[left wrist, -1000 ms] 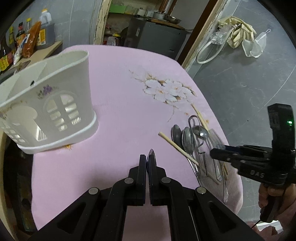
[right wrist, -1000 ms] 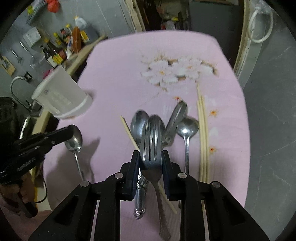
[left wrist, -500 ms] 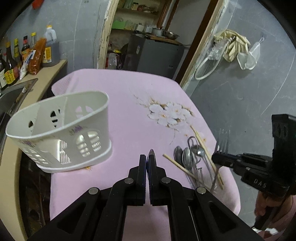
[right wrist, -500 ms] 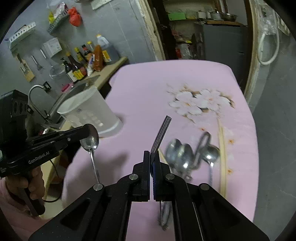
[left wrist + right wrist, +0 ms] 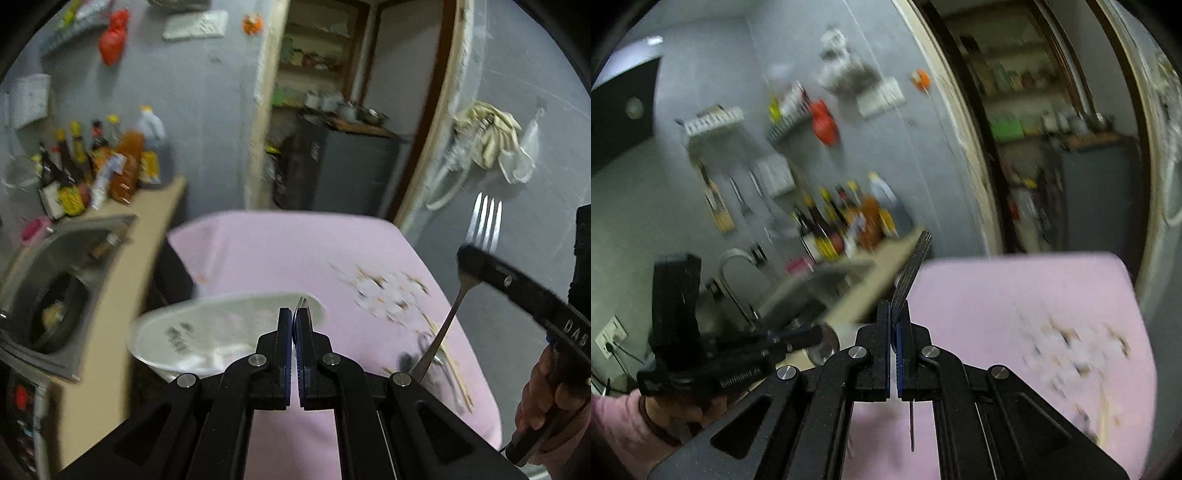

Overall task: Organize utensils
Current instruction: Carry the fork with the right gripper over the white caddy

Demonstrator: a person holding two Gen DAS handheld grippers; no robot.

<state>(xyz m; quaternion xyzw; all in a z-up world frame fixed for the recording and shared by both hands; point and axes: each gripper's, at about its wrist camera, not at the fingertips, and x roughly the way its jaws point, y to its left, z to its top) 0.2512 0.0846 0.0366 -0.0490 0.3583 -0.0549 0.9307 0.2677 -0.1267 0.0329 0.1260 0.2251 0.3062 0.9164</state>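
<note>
My left gripper (image 5: 294,314) is shut on a spoon (image 5: 303,303), seen edge-on between the pads, above the blurred white utensil caddy (image 5: 207,332). In the right wrist view the left gripper (image 5: 816,334) shows at the left with the spoon's bowl (image 5: 829,341) at its tip. My right gripper (image 5: 894,310) is shut on a steel fork (image 5: 916,266), tines up and handle hanging below. The left wrist view shows that right gripper (image 5: 467,258) holding the fork (image 5: 484,221) upright over the table's right side. Loose spoons and chopsticks (image 5: 437,360) lie on the pink tablecloth (image 5: 280,258).
A steel sink (image 5: 55,295) and a wooden counter (image 5: 147,236) with several sauce bottles (image 5: 92,170) run along the table's left side. An open doorway with a dark cabinet (image 5: 343,170) lies beyond the table. A hand (image 5: 543,398) grips the right tool.
The right gripper closed on the fork in the pile and lifted it off the table. Both grippers rose and tilted up; the caddy now sits close under the left gripper.
</note>
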